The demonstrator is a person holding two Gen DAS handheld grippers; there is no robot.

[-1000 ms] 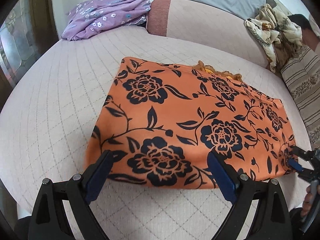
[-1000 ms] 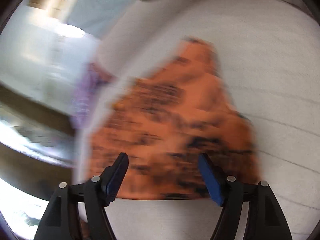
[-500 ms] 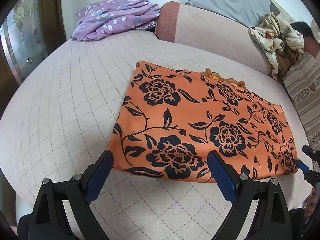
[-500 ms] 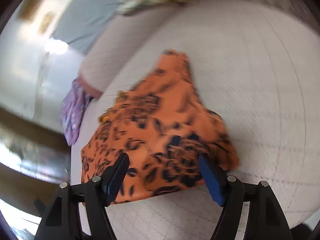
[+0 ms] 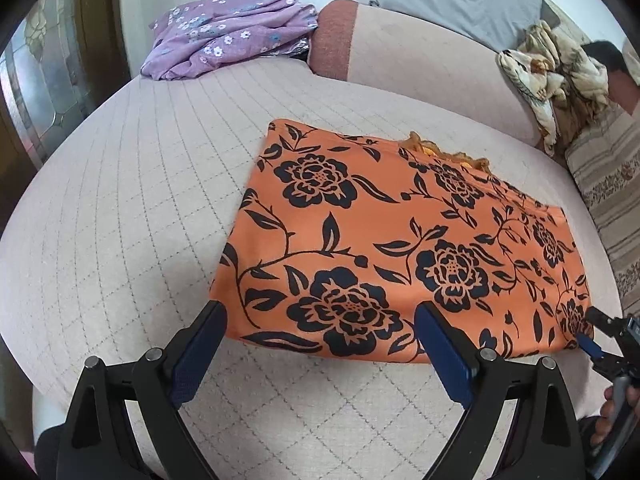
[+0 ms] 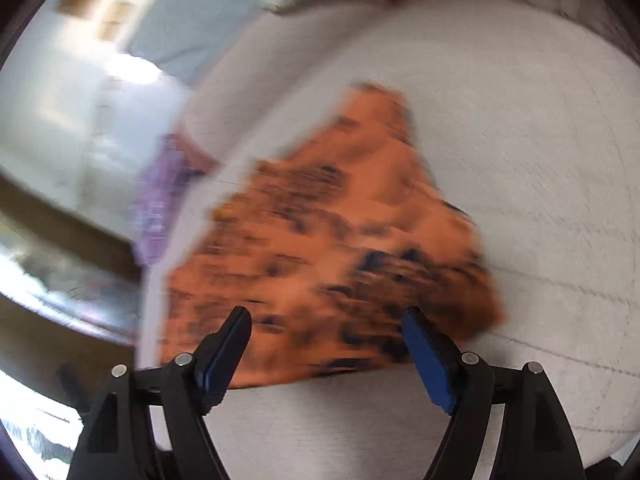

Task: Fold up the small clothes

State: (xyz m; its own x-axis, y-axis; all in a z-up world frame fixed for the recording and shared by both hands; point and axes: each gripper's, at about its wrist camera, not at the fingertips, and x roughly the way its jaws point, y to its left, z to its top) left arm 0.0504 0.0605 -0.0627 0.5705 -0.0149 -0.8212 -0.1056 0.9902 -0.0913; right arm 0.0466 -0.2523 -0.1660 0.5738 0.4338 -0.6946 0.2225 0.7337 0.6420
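Left wrist: purple floral garment beyond orange cloth (patterned rags rightward).

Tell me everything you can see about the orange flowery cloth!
The orange cloth has big black flowers, leaves and vines printed on it. It looks thin and smooth, folded into a flat, roughly rectangular shape on the quilted bed cover. A frilly orange edge peeks out at its far side. The right gripper is at its near right corner; the left gripper is just short of its front edge.
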